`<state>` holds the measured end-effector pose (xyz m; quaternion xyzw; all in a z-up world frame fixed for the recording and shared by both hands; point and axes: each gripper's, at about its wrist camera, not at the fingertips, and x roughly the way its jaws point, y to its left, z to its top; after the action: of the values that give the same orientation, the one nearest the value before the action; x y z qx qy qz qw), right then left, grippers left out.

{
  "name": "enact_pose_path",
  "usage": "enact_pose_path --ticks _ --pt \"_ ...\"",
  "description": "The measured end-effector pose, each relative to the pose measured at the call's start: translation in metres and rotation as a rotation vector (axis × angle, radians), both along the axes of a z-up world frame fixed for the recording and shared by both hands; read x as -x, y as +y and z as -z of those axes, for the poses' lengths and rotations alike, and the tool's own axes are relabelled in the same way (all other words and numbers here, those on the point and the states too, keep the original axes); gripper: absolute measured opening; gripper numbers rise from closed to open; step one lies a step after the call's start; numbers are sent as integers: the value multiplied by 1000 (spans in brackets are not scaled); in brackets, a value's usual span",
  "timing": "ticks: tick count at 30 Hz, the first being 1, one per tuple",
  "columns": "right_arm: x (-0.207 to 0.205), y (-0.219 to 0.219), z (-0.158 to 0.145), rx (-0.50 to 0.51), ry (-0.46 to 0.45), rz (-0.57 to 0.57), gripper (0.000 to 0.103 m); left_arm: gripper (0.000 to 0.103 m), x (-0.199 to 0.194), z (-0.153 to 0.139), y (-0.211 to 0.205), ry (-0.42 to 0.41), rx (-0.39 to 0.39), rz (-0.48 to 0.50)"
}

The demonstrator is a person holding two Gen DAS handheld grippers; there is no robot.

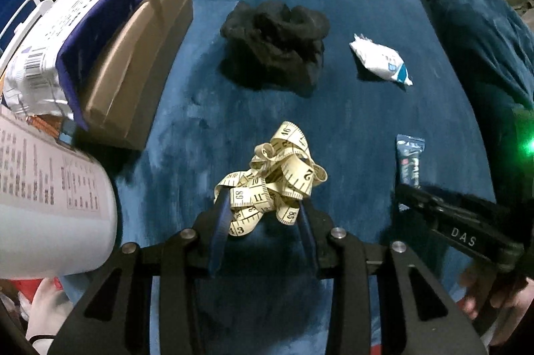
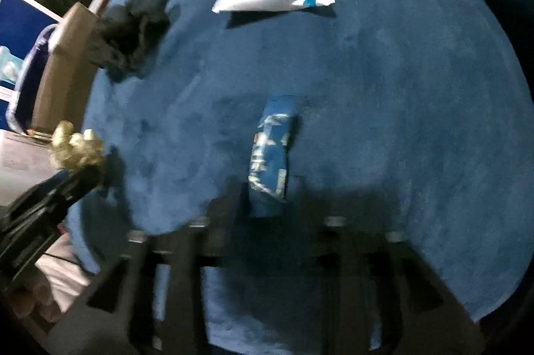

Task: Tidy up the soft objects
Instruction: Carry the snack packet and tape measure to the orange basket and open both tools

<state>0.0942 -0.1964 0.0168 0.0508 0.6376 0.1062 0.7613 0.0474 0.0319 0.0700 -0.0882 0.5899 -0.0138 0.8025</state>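
**4 soft things on blue velvet**

A cardboard box [image 1: 133, 61] sits at the left edge. The left claw [image 1: 263, 211] is clamped on the bunched measuring tape [image 1: 272, 178]. Beyond lies a black cloth [image 1: 277, 44], then a white packet [image 1: 380, 59]. The right claw [image 2: 267, 205] straddles the blue packet [image 2: 272, 151], jaws apart though blurred.

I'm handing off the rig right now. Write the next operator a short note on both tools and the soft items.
Left tool: closed around the bunched tape measure.
Right tool: blurred, straddling the blue packet; grip unclear.
Black cloth and white packet lie loose on the blue cover.
Cardboard box sits at the left edge.
Done: nothing visibly sorted.
Left: all four items.
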Motion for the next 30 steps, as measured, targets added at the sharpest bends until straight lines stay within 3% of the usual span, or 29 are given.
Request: enact_pose_path --ticks 1,5,8,9,17,30 --pt "0 0 -1 -4 -18 3 75 39 2 -1 -1 -3 -4 4" --pt "-5 6 7 27 -50 8 72 39 8 -4 2 -7 2 3" --pt "-14 12 13 54 -27 17 26 39 12 -9 5 -16 9 3" --pt "-10 14 8 57 -43 6 22 39 14 -13 6 -27 8 5" --pt "29 39 -57 -46 -146 -102 22 39 32 -47 22 -92 26 -25" --pt "61 124 -133 -98 -259 -230 22 39 85 -119 73 -242 48 -120"
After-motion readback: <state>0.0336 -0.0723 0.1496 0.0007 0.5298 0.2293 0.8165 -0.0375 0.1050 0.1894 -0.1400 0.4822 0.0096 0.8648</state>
